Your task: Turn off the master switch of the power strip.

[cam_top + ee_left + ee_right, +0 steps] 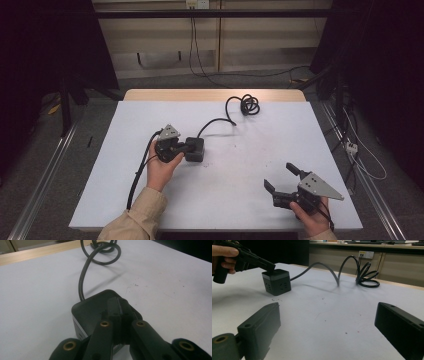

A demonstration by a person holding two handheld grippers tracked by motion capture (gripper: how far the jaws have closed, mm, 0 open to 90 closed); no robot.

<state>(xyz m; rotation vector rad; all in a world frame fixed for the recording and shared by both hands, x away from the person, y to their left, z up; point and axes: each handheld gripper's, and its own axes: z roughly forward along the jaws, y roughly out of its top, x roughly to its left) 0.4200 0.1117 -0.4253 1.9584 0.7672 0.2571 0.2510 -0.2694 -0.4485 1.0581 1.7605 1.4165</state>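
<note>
From above, the left gripper (176,148) covers the near side of the black socket cube (195,149), and the cube's far faces are too dark to read. Its fingers (117,312) are pressed together with no gap, their tips resting on top of the cube, which sits left of centre on the white desk (250,165). The cube's cable (220,120) runs back to a coil (248,104) near the far edge. The right gripper (285,184), near the front right corner, has its fingers (259,325) spread wide, holding nothing.
</note>
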